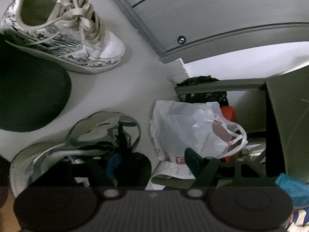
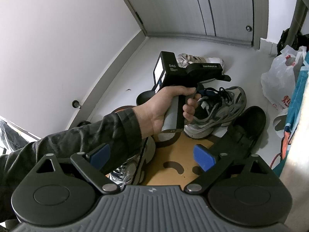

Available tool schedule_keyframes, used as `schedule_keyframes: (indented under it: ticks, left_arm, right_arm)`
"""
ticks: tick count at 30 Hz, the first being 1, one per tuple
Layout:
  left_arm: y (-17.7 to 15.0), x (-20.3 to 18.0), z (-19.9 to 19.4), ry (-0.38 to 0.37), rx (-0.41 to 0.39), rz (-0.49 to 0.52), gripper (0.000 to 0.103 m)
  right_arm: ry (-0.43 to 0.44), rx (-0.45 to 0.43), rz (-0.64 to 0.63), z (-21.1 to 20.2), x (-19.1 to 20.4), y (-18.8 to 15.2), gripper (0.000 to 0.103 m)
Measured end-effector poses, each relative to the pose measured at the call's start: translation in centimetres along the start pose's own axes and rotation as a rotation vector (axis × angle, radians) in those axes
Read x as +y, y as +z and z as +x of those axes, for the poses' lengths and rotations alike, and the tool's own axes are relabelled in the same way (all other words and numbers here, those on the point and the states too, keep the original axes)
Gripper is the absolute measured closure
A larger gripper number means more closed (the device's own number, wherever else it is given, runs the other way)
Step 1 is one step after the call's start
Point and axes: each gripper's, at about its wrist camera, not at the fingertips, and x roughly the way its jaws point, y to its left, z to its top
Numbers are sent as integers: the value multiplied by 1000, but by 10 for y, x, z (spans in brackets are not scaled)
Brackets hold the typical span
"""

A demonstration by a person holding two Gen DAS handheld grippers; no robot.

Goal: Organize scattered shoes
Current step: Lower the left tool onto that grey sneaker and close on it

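The grey mesh running shoe with black laces [image 2: 218, 110] sits on the white floor [image 2: 115, 73], and the left hand-held gripper [image 1: 152, 164] hangs over its collar, jaws wide, not pinching anything. Patterned white lace-up sneaker [image 1: 63, 32] sits well behind. Right hand-held gripper [image 2: 152, 154] is open over an orange mat [image 2: 173, 145], empty.

Both views bulge with fisheye distortion, straight edges bowing and black corners ringing the frame. The left wrist view is dim and soft with blur; its lower part sinks into murk, and a dark band crosses the bottom. The patterned sneaker [image 1: 63, 31] at upper left catches the most light. The right wrist view is brighter and sharp, evenly lit, shadows soft.
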Motion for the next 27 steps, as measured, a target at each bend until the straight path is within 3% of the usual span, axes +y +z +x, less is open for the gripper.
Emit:
schedule_keyframes:
  ticks: [18, 27]
  left_arm:
    - [-19, 12, -9, 12, 39, -16, 30]
    - [-11, 20, -4, 23, -4, -54, 30]
  right_arm:
    - [-2, 2, -4, 1, 4, 3, 7]
    - [-5, 2, -11, 2, 5, 2, 7]
